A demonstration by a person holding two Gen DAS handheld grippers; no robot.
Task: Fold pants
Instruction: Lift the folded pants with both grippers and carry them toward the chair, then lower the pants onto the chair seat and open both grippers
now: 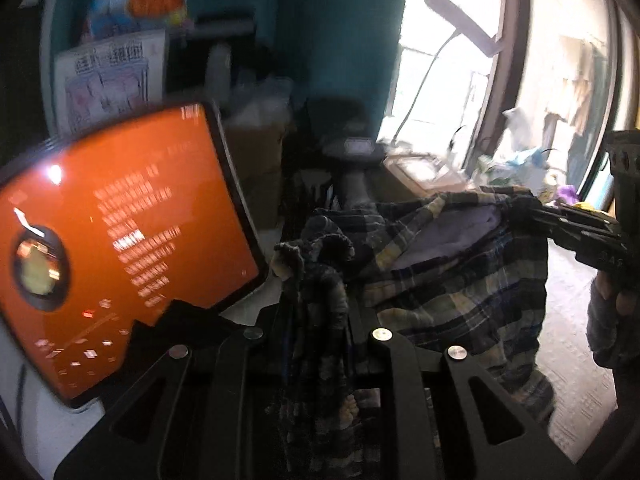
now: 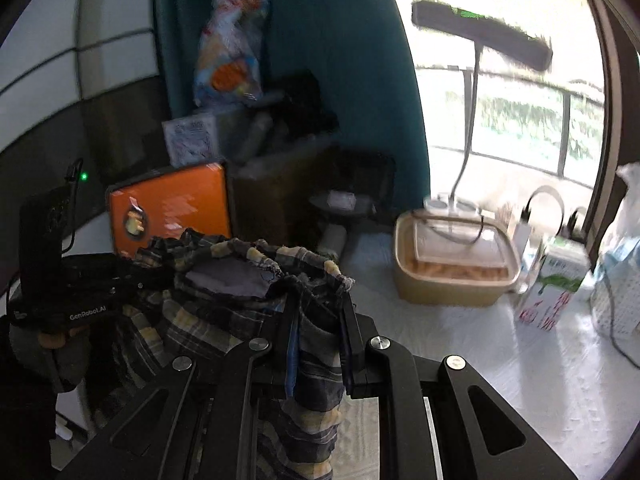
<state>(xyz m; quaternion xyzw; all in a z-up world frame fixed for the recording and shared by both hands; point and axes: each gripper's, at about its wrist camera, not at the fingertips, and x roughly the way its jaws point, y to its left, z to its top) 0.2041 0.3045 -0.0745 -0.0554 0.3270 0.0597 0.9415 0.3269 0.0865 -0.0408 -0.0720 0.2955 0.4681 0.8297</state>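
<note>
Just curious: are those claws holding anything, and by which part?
Both hold the plaid pants by the waistband: left claw at one end, right claw at the other.

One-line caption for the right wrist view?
Both grippers, right and left, hold plaid pants aloft over the white table.

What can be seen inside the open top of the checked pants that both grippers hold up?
Inside the pants, held by the left gripper and right gripper, only a plain grey-purple lining shows. Deeper inside is hidden by folded cloth.
</note>
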